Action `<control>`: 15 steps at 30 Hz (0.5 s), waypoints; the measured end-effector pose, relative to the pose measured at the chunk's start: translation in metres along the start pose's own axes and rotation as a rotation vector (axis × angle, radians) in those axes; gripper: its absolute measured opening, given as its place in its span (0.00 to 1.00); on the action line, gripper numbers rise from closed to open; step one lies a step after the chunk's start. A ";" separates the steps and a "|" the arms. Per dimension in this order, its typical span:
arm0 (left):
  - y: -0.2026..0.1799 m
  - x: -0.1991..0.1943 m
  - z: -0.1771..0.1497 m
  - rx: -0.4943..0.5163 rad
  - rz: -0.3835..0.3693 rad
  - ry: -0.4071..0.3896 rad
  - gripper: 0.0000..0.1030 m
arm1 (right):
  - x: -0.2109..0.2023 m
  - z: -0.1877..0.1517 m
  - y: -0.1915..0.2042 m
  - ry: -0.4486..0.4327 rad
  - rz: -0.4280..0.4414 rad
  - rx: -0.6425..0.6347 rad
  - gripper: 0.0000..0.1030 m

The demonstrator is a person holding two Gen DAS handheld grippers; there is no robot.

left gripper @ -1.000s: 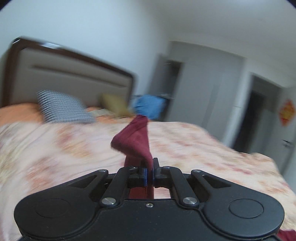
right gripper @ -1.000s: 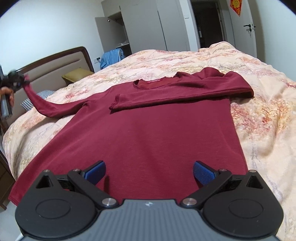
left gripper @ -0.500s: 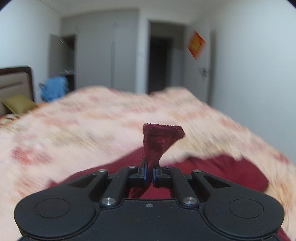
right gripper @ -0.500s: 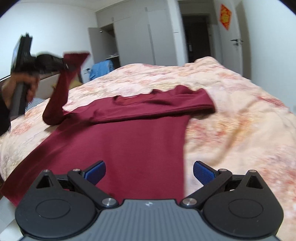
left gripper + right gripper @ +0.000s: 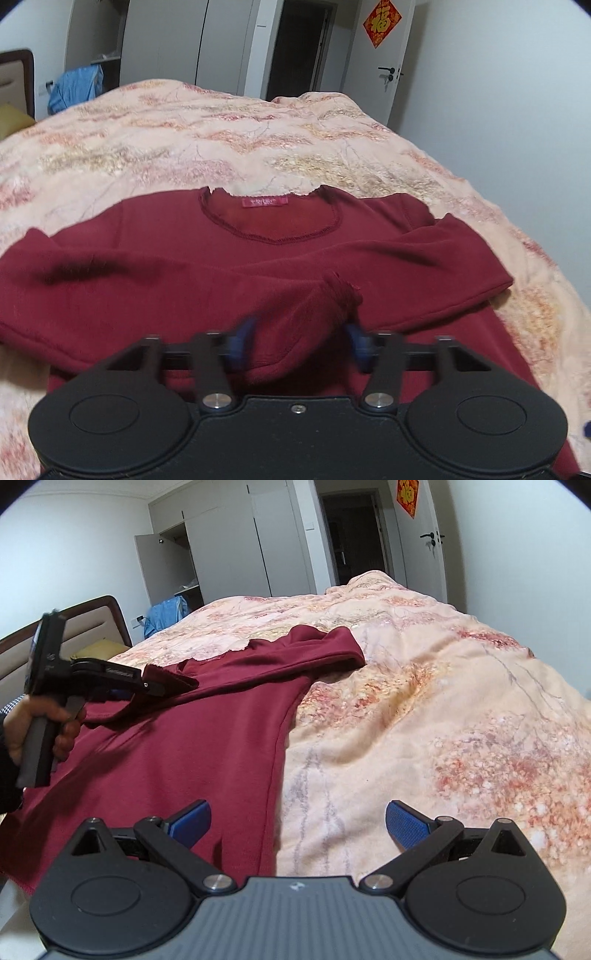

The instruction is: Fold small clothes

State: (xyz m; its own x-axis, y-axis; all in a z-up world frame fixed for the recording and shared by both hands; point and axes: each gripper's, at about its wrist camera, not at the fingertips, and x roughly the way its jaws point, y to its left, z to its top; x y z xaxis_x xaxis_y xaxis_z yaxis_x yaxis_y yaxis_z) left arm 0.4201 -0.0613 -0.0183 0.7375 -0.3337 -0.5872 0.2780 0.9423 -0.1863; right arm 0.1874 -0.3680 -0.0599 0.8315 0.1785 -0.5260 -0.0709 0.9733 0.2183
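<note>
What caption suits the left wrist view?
Open left gripper releasing a sleeve across a dark red shirt spread on the bed.

shirt (image 5: 184, 280): my soft matt maroon knit, fuzzy inside the neck | quilt (image 5: 229, 147): nubbly floral cloth, matt | my fingers (image 5: 404, 821): blue ribbed rubbery pads on matt black plastic | headboard (image 5: 110, 607): glossy dark wood rim

The dark red long-sleeved top (image 5: 258, 258) lies flat, front up, both sleeves folded across its chest.
</note>
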 end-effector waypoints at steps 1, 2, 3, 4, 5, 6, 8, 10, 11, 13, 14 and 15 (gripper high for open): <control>0.002 -0.004 -0.002 -0.009 -0.013 -0.002 0.75 | 0.001 0.000 0.000 -0.002 0.002 0.000 1.00; 0.001 -0.008 -0.001 -0.015 -0.019 -0.004 0.78 | 0.002 0.000 0.001 -0.004 0.006 -0.001 1.00; 0.002 -0.012 -0.002 -0.018 -0.021 -0.004 0.81 | 0.004 0.001 0.003 -0.006 0.011 -0.003 1.00; 0.003 -0.017 -0.004 -0.020 -0.019 -0.002 0.86 | 0.005 0.001 0.005 -0.007 0.016 -0.005 1.00; 0.006 -0.024 -0.006 -0.025 -0.010 -0.001 0.90 | 0.006 0.002 0.007 -0.007 0.021 -0.009 1.00; 0.009 -0.031 -0.008 -0.033 0.000 -0.006 0.92 | 0.008 0.002 0.009 -0.005 0.025 -0.013 1.00; 0.017 -0.047 -0.015 -0.056 0.022 -0.017 0.95 | 0.010 0.002 0.013 0.001 0.028 -0.026 1.00; 0.028 -0.065 -0.024 -0.076 0.049 -0.030 0.97 | 0.012 0.002 0.015 0.006 0.029 -0.042 1.00; 0.034 -0.074 -0.029 -0.084 0.074 -0.039 0.97 | 0.013 0.003 0.016 0.007 0.030 -0.047 1.00; 0.047 -0.091 -0.041 -0.100 0.135 -0.058 0.98 | 0.015 0.006 0.019 0.006 0.038 -0.056 1.00; 0.054 -0.098 -0.047 -0.109 0.165 -0.067 0.99 | 0.016 0.008 0.021 0.005 0.042 -0.062 1.00; 0.061 -0.105 -0.052 -0.122 0.197 -0.073 0.99 | 0.018 0.011 0.023 0.006 0.047 -0.068 1.00</control>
State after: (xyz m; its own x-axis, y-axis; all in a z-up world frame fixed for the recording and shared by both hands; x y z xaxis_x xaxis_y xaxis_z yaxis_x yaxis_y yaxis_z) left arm 0.3275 0.0325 -0.0090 0.8138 -0.1402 -0.5640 0.0517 0.9841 -0.1701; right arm 0.2063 -0.3444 -0.0556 0.8232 0.2253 -0.5212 -0.1476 0.9712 0.1869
